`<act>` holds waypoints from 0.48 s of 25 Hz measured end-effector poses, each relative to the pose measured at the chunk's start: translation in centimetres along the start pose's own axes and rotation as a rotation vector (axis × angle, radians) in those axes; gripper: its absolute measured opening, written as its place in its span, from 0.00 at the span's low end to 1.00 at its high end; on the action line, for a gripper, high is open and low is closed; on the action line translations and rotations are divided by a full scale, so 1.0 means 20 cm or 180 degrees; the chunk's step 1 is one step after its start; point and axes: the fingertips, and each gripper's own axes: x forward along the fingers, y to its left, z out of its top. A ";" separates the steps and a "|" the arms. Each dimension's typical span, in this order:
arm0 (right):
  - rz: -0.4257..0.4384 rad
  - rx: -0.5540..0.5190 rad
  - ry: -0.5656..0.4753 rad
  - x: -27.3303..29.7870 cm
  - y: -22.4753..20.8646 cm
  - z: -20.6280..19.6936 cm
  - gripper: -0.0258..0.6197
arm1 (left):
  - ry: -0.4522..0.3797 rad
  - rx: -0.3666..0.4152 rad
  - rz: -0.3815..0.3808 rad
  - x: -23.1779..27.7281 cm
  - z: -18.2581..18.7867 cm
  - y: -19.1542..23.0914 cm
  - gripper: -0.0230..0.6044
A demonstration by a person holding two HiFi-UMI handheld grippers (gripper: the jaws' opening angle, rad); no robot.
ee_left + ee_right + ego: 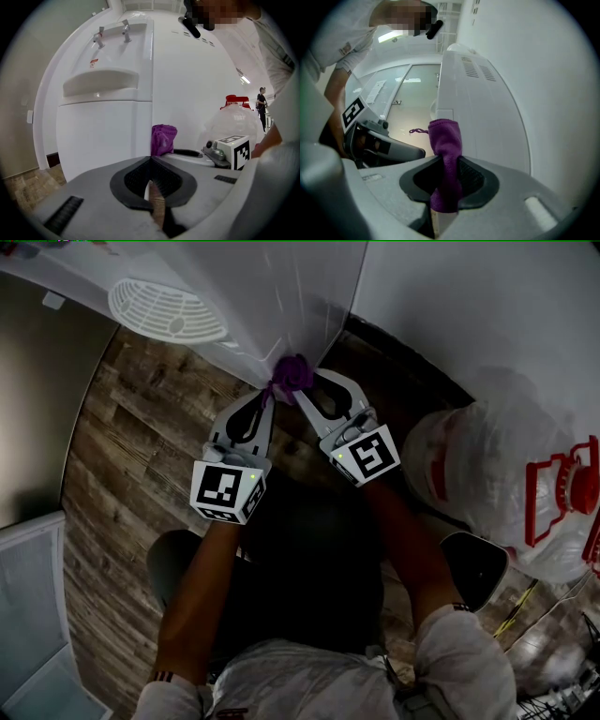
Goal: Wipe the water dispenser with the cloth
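Wiping seems under way: right gripper [304, 396] clamps the cloth [292, 373] at the dispenser [281, 296] corner, upper centre of frame, left gripper [268, 399] clenched empty beside it; most panels likely remain.

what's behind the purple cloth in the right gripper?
A corner edge of the white plastic water dispenser stands directly behind the purple cloth, which is clamped in the right gripper. The patch of panel under the cloth is covered.
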 end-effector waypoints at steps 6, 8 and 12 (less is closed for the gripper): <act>-0.0275 0.0102 0.0071 0.00 -0.21 -0.11 0.18 | 0.0015 -0.0006 -0.0041 0.02 -0.02 -0.01 0.03; -0.0371 0.0151 0.0093 0.01 -0.29 -0.15 0.18 | 0.0022 -0.0003 -0.0042 0.02 -0.03 0.00 0.03; -0.0515 0.0127 0.0174 0.05 -0.46 -0.22 0.18 | 0.0012 -0.0020 -0.0013 0.02 -0.05 0.01 0.03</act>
